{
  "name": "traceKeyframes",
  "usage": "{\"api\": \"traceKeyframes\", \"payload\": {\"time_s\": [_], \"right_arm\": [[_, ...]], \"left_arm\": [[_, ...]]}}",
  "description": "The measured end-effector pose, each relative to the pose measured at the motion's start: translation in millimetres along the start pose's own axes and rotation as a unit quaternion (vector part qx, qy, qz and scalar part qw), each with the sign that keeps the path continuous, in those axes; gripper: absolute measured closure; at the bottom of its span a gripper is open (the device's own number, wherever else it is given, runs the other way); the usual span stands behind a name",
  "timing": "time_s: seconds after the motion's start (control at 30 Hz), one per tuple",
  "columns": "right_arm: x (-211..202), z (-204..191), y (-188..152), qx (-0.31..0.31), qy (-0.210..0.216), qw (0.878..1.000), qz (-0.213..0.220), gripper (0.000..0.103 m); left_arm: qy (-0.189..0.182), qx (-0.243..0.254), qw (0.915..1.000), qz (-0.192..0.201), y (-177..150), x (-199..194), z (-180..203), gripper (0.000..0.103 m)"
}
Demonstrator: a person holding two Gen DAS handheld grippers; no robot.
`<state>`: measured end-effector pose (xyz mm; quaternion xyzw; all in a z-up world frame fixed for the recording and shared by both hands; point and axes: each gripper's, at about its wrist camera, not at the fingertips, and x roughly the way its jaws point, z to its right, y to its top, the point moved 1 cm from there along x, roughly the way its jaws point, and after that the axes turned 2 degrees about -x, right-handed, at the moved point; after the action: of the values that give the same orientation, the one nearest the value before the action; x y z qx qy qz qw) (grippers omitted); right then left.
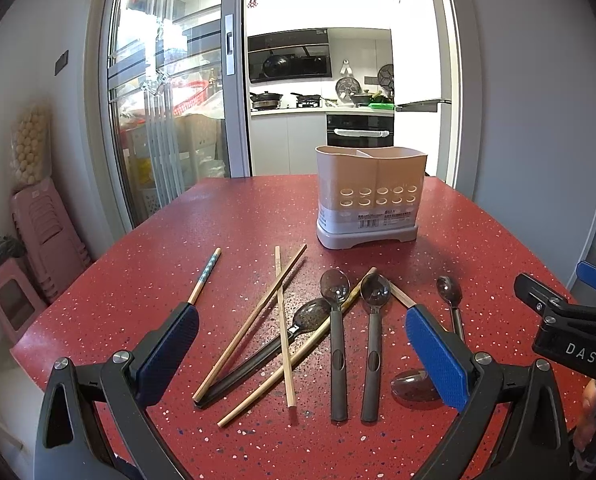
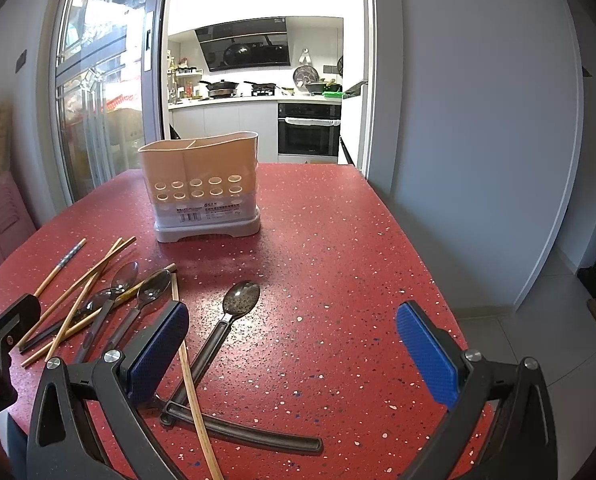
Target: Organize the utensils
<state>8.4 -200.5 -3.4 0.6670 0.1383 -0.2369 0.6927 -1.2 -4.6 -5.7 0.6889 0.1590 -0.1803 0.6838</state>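
Red speckled table (image 1: 146, 264) with utensils scattered across its near half and a beige utensil holder (image 1: 370, 196) standing upright toward the far side, its divided top open and two rows of round holes low on its front wall.

Left gripper (image 1: 302, 344): jaws spread wide, nothing between the blue pads, hovering over the main cluster. Between its fingers lie several wooden chopsticks (image 1: 250, 328) crossed over one another, two spoons (image 1: 336, 336) lying side by side with bowls pointing far and dark handles near, and a third spoon (image 1: 258, 354) angled beneath the chopsticks. One patterned chopstick (image 1: 205, 276) lies apart at the left, its near end hidden behind the left finger. A small spoon (image 1: 450, 298) lies just right of the right finger.

Right gripper (image 2: 292, 344): jaws likewise released and empty (its body also appears at the right edge of the left wrist view). Near its left finger a dark-handled spoon (image 2: 222, 328) points its bowl toward the holder; a second dark handle (image 2: 254, 434) lies crosswise at its near end, and a single chopstick (image 2: 194, 396) runs over both handles.

All utensils rest on the table, well apart from the holder.
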Motion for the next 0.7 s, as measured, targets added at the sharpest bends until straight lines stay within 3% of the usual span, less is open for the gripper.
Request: {"api": "traceKeyframes", "payload": {"time_s": [0.7], "right_arm": [[-10.8,2.7,3.0,0.008,0.000,1.000,0.016,0.000]], "left_arm": [[-0.002,0.002,0.9999,0.014,7.0,-6.5,1.7,0.000]]}}
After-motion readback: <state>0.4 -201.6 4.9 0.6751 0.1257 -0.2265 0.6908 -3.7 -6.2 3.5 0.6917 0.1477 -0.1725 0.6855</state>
